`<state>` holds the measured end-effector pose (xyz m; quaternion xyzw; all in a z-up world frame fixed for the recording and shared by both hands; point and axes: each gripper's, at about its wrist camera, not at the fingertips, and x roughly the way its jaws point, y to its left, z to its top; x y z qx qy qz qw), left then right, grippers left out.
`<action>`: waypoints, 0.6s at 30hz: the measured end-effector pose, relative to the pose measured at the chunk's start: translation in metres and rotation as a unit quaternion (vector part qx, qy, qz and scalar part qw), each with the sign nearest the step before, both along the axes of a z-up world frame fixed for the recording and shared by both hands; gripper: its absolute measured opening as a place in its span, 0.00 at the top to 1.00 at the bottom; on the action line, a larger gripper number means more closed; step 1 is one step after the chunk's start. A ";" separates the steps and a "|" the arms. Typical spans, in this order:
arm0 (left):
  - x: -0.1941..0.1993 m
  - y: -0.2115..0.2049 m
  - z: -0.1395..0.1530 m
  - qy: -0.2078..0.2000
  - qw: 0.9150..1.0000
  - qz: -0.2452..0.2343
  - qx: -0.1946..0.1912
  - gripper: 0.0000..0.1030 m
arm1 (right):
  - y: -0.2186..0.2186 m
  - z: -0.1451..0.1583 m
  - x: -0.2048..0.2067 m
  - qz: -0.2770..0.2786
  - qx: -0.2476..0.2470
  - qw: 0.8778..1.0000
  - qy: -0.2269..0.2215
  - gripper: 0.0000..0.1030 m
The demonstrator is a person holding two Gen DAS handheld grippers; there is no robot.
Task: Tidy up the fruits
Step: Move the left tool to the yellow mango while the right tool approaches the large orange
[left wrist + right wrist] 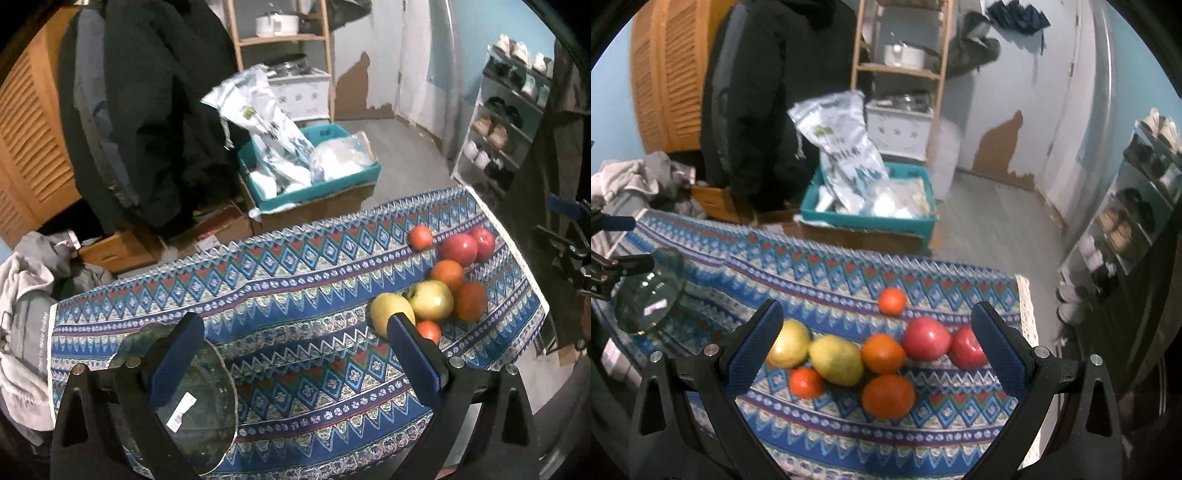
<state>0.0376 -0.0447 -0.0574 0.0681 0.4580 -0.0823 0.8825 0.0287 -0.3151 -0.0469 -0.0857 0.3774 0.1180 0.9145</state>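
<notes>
Eight fruits lay clustered near the right edge of the patterned tablecloth, directly ahead of the right gripper, whose fingers stood spread wide and empty above them. A clear glass plate sat toward the cloth's left edge beneath the left gripper, likewise agape and holding nothing. Judging by position, the right gripper was nearer the fruit, the left nearer the plate.

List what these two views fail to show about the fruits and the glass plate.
- Small orange, left wrist view: half hidden behind the left gripper finger.
- Glass plate, left wrist view: rim covered by that gripper's other finger.
- Plate's label, right wrist view: too blurred to read.
</notes>
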 end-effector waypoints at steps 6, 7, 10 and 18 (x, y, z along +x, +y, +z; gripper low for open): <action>0.009 -0.023 -0.025 0.023 0.999 -0.027 0.014 0.02 | -0.012 -0.028 0.011 -0.007 -0.015 0.999 0.044 0.02; 0.011 -0.027 -0.030 0.030 0.999 -0.033 0.015 0.02 | -0.013 -0.032 0.012 -0.007 -0.018 0.999 0.050 0.02; 0.015 -0.038 -0.045 0.042 0.998 -0.042 0.025 0.02 | -0.016 -0.049 0.017 -0.009 -0.030 0.997 0.071 0.02; 0.030 -0.066 -0.078 0.072 0.994 -0.070 0.038 0.02 | -0.022 -0.098 0.025 0.001 -0.053 0.989 0.136 0.02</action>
